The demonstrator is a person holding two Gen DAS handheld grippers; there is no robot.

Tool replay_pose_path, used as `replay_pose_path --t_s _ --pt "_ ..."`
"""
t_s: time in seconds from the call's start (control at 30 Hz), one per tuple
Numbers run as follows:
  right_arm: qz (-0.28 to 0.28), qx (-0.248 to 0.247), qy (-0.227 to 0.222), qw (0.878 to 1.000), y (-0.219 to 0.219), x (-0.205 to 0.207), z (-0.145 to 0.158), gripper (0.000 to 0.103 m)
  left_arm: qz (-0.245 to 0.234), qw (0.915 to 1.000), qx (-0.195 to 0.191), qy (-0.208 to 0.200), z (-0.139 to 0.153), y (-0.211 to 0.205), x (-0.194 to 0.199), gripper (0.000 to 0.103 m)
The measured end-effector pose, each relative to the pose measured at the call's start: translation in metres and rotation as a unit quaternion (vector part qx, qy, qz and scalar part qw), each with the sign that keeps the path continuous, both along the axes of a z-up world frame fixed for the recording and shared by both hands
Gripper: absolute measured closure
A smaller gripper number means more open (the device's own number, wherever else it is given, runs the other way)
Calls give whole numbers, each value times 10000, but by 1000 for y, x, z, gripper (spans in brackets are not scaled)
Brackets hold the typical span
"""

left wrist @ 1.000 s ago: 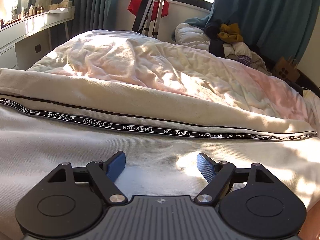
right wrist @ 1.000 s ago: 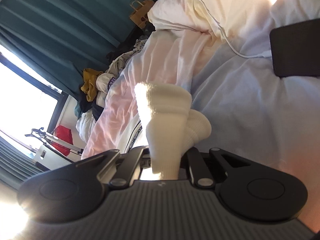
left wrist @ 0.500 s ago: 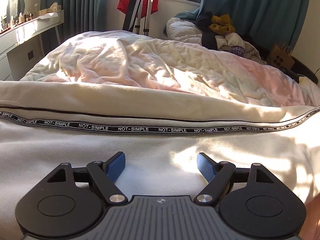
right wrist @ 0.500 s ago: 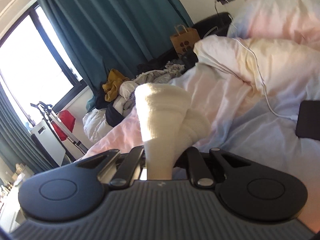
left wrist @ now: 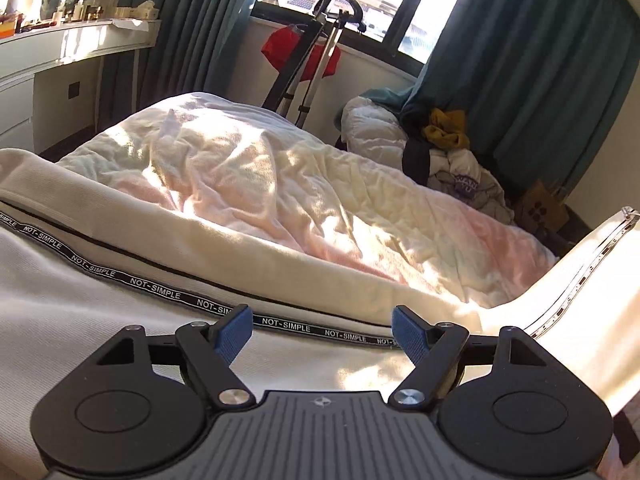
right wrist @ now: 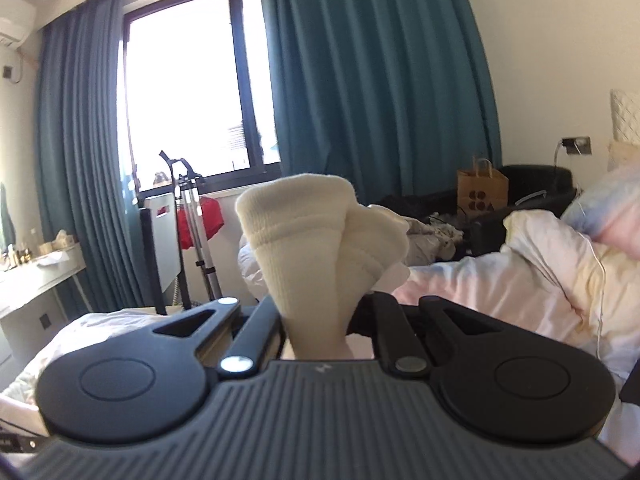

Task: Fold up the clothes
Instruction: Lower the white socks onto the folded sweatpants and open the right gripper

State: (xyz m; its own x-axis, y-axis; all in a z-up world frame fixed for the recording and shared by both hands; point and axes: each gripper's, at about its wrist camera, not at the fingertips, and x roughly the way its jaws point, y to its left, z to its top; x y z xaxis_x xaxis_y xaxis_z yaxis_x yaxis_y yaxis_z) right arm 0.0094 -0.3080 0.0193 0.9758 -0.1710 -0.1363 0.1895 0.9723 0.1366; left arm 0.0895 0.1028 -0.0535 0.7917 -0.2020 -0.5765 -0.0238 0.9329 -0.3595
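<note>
Count, both wrist views.

Grippers: two. Left gripper (left wrist: pixel 322 330), two blue fingers (left wrist: pixel 234 334) standing apart with nothing between them. Right gripper (right wrist: pixel 326 320), two black fingers (right wrist: pixel 258 330) pinching cloth.

Cream garment (left wrist: pixel 120 344) with "NOT-SIMPLE" tape: one, lying under and ahead of the left fingers. The cream ribbed cloth (right wrist: pixel 308 236) between the right fingers shows two lobes; cannot tell whether it is part of the same garment.

Bed (left wrist: pixel 248 176): one, beyond the left fingers.
Brown paper bag (right wrist: pixel 482 192): one, beyond the right fingers, to their right.
Teal curtains (right wrist: pixel 372 80): two panels.
Window (right wrist: pixel 188 92): one.
Clothes heap (left wrist: pixel 444 148): one; items uncountable.
</note>
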Motion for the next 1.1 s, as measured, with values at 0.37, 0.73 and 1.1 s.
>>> replay_pose_path --t_s 0.37,0.73,1.1 --pt "1488 -1535 496 9756 159 -16 -52 94 233 9925 -1155 -335 14 57 -19 24" --pt "2723 -2747 1953 9013 233 -31 -122 90 -168 9899 -1406 39 -5 50 -8 23" --pt "3919 -2498 2356 8536 202 -69 -105 63 -370 9835 -1675 576 -36 33 24 26"
